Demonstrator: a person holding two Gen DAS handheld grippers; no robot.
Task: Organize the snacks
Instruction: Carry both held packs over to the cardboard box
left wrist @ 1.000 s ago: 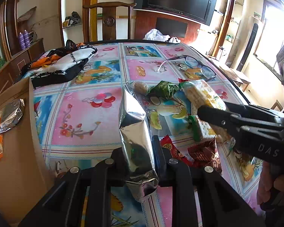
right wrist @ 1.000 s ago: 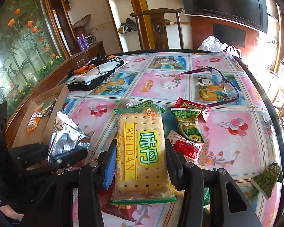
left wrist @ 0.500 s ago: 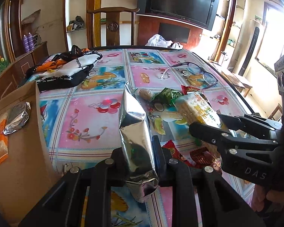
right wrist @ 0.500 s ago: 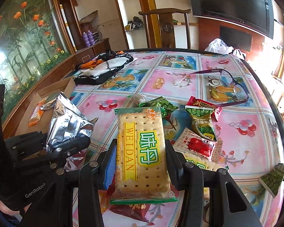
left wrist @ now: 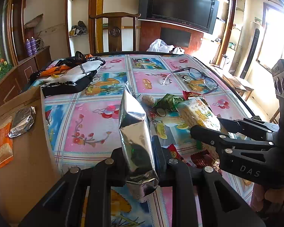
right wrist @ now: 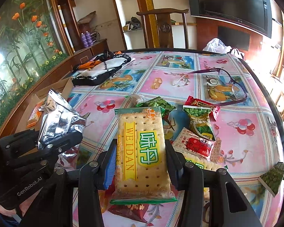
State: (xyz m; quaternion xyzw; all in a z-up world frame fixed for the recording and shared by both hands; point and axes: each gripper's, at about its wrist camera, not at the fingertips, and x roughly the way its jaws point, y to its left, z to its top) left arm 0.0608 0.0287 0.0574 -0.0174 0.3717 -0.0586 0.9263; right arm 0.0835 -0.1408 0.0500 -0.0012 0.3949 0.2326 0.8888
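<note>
Yellow "WEIDAN" lettering runs down the clamped cracker pack [right wrist: 142, 151].

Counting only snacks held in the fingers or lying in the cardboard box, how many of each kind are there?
Foil packets: 2, the held foil packet in the left fingers and the boxed foil packet in the cardboard box.
Cracker packs: 2, the yellow cracker pack in the right fingers and the orange cracker pack in the box.
Total: 4
</note>
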